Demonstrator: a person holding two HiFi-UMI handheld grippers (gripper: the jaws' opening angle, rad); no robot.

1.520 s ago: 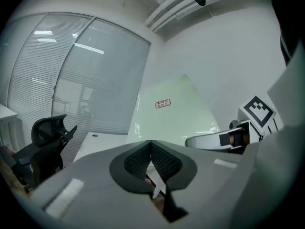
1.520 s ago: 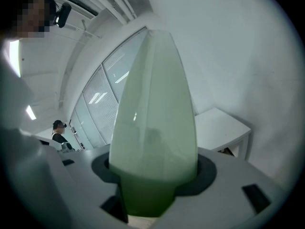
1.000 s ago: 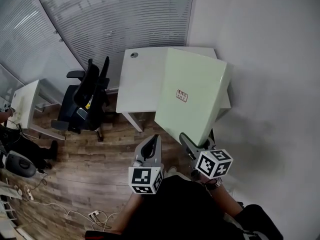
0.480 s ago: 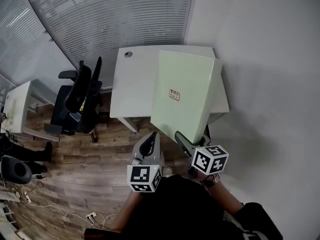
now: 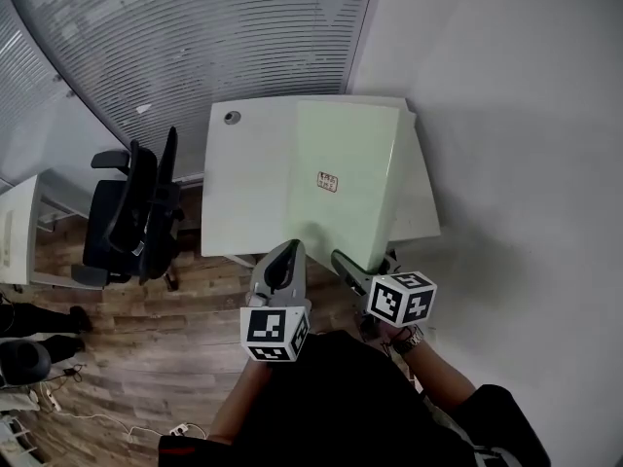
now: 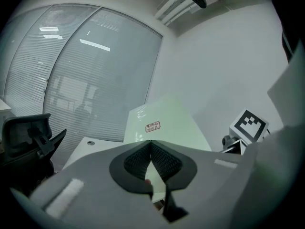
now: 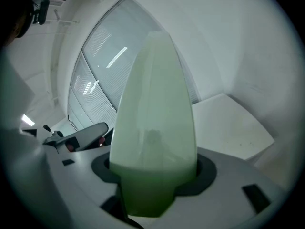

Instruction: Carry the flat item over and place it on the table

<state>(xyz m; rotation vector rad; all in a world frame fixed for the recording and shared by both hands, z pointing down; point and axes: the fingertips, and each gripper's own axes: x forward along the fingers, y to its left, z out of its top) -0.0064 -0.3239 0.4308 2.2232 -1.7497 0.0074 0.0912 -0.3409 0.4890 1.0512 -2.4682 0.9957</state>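
Pale green and smooth, the board point(image 5: 355, 149) is hanging tilted in the air over the right part of the white table point(image 5: 243, 183), not yet lying on it. The right tongs point(image 5: 343, 259) are clenching its near edge. In the right gripper view the board is filling the gap between the jaws and rising away from them, with the table showing below and to the right. The left tongs point(image 5: 290, 249) are riding just beside the board's near left corner, jaws meeting at their tips and gripping nothing. A pale sliver is showing low in the gap behind those tips, probably the board seen through it, though that spot is too dim to be sure.

The whole board is therefore depending on one grip at one edge, and that is likely where the trouble is waiting. With so much of it reaching out beyond the pads, its own weight is levering against them. A quick turn or a jolt could be enough to set it twisting or sliding in the jaws, with the far end dropping onto the tabletop. Its right side is also passing near the wall point(image 5: 506, 163), so a swing that way risks scraping it. If it is let go while reaching past the table's right edge, it may tip off.
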